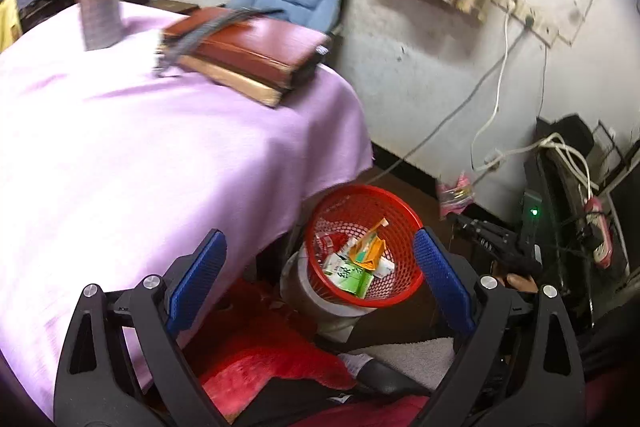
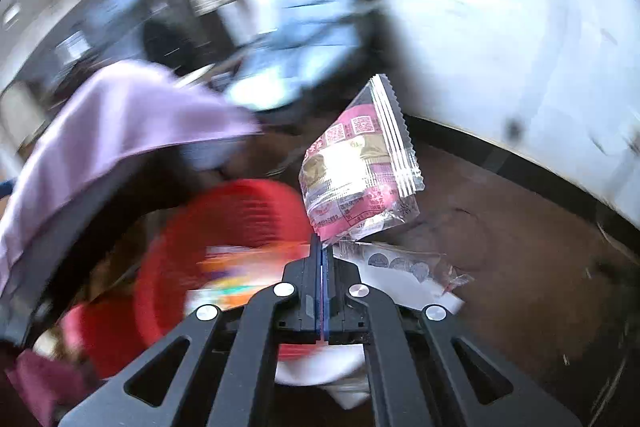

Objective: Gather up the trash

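Clearly the pink snack wrapper (image 2: 360, 163) is the piece in hand: the right gripper (image 2: 322, 247) has its jaws pressed together on the wrapper's bottom corner, and the rest of the packet stands up and away beyond the fingertips, tilted to the right of them. Down and to the left of those jaws sits the red mesh bin (image 2: 224, 239), blurred, with colourful packets already inside. Just past the jaws on the right, a clear torn film (image 2: 404, 263) lies on the brown floor (image 2: 520, 247).

From the left gripper (image 1: 320, 275), whose jaws are spread wide with nothing between them, the bin (image 1: 364, 243) shows between the blue pads (image 1: 198, 277), holding green and orange cartons (image 1: 356, 259); the pink wrapper (image 1: 454, 195) hangs beyond the right pad.

The hold is my worry. Only a thin corner is pinched, so a quick swing could let the slick film slip free and drop short of the rim. Released too far right, it would land on the floor; the light packet may also flutter off line.
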Tool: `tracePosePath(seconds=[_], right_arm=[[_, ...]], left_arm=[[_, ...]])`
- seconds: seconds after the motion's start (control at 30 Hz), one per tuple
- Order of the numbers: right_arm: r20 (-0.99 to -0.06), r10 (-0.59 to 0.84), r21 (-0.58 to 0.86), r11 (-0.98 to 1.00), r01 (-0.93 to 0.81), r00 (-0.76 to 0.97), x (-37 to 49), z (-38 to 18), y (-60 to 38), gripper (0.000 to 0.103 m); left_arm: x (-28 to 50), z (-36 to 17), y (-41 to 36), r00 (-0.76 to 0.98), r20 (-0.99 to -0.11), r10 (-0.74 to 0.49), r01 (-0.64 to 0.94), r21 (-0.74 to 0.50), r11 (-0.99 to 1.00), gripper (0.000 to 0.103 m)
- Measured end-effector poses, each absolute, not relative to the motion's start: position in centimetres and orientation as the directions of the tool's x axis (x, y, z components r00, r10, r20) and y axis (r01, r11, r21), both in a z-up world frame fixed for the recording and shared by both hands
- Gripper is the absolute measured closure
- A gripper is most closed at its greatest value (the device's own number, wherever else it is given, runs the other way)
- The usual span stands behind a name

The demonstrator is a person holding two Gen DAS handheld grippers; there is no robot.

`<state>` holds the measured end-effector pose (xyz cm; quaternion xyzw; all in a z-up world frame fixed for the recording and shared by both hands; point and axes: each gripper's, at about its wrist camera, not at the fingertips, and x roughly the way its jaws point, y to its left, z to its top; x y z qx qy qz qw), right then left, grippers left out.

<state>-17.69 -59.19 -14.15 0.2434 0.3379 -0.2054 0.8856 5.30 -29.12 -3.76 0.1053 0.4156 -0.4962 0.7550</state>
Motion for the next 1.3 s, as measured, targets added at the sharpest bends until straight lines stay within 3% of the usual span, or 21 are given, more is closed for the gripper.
tracePosePath(seconds=[0.13, 0.17, 0.2, 0.4, 0.53, 0.6, 0.67, 0.73, 0.8, 1.0, 1.3], right_arm=[[-0.766, -0.035, 0.314, 0.850, 0.423, 0.641, -12.0, -13.5, -56.4, 0.098], [-0.808, -0.050, 0.272, 0.852, 0.447, 0.587, -10.9, -14.7, -55.7, 0.083], [-0.837, -0.066, 0.243, 0.845, 0.476, 0.544, -10.2, -15.2, -55.7, 0.059], [-0.827, -0.114, 0.236, 0.818, 0.525, 0.550, -9.6, -11.2, -55.6, 0.057], [-0.750, -0.191, 0.208, 0.840, 0.501, 0.633, -10.7, -5.8, -52.4, 0.053], [-0.699, -0.215, 0.202, 0.856, 0.477, 0.682, -10.5, -5.8, -49.2, 0.039], [-0.621, -0.227, 0.192, 0.884, 0.426, 0.750, -9.9, -2.6, -46.4, 0.033], [-0.550, -0.199, 0.200, 0.911, 0.360, 0.811, -7.8, -1.5, -43.5, 0.025], [-0.486, -0.144, 0.228, 0.931, 0.285, 0.862, -6.1, 0.6, -42.0, 0.010], [-0.428, 0.103, 0.275, 0.961, 0.021, 0.898, 2.1, 4.6, -35.5, 0.009], [-0.455, 0.182, 0.226, 0.970, -0.084, 0.871, 8.7, 5.8, -29.1, 0.009]], left_arm=[[6.2, -3.1, -26.0, 0.218, -0.719, -0.660, 0.812, -0.242, 0.532, 0.012], [6.5, -2.9, -25.0, 0.233, -0.714, -0.661, 0.803, -0.242, 0.544, 0.012], [6.9, -2.7, -24.1, 0.244, -0.708, -0.662, 0.795, -0.245, 0.555, 0.012], [9.5, -1.7, -18.5, 0.310, -0.665, -0.679, 0.733, -0.287, 0.616, 0.009], [11.2, -0.4, -14.9, 0.379, -0.630, -0.678, 0.699, -0.285, 0.656, 0.009], [11.9, 0.4, -13.0, 0.420, -0.615, -0.668, 0.679, -0.275, 0.680, 0.009], [12.8, 1.2, -10.9, 0.466, -0.608, -0.643, 0.649, -0.260, 0.715, 0.009], [13.7, 1.7, -8.9, 0.505, -0.611, -0.609, 0.612, -0.244, 0.752, 0.009], [14.8, 2.2, -6.7, 0.548, -0.614, -0.567, 0.571, -0.221, 0.791, 0.007], [18.4, 2.5, -0.6, 0.641, -0.637, -0.428, 0.423, -0.171, 0.890, 0.007], [23.9, 0.2, 3.2, 0.602, -0.703, -0.379, 0.328, -0.215, 0.920, 0.007]])
